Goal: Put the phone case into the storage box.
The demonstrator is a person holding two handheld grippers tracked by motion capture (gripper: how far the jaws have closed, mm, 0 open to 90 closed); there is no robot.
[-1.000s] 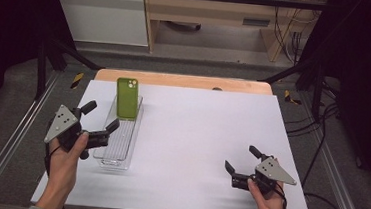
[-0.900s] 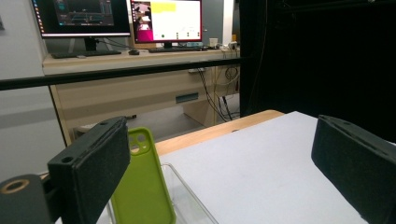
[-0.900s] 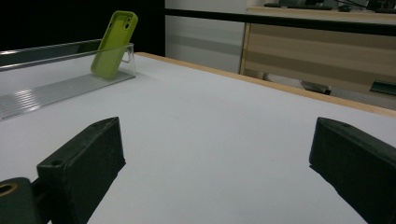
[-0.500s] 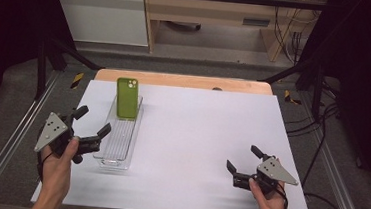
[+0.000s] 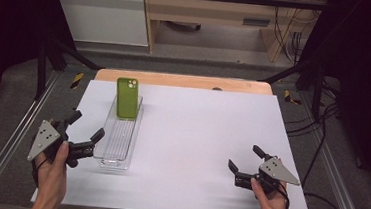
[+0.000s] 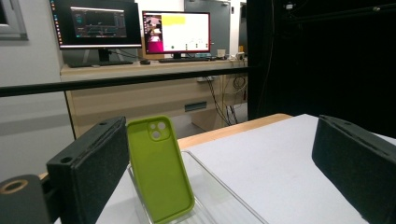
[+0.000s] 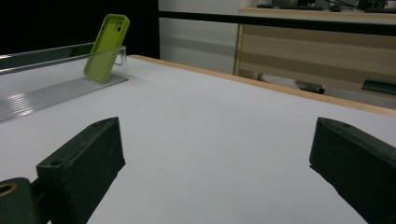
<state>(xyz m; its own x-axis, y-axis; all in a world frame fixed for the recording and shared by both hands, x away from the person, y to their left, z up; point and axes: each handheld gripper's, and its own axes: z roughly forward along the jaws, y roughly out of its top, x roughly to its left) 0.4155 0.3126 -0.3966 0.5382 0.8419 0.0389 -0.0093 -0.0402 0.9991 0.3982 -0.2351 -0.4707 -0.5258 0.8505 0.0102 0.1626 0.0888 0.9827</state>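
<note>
A green phone case [image 5: 127, 97] leans upright against the far end of a clear plastic tray [image 5: 118, 142] on the white table's left half. It stands tilted with its camera cutout at the top [image 6: 160, 169], and the right gripper view has the same case [image 7: 105, 46] far off. My left gripper [image 5: 85, 130] is open beside the tray's near left corner, held by a hand. My right gripper [image 5: 245, 158] is open near the front right of the table, nothing between its jaws.
The white table [image 5: 206, 131] has a wooden strip along its far edge [image 5: 185, 81]. Metal rails run along both sides [image 5: 13, 136]. A desk with monitors [image 6: 140, 28] stands beyond the table.
My left gripper has drawn back toward the table's front left, away from the tray side. The right gripper has barely moved.
</note>
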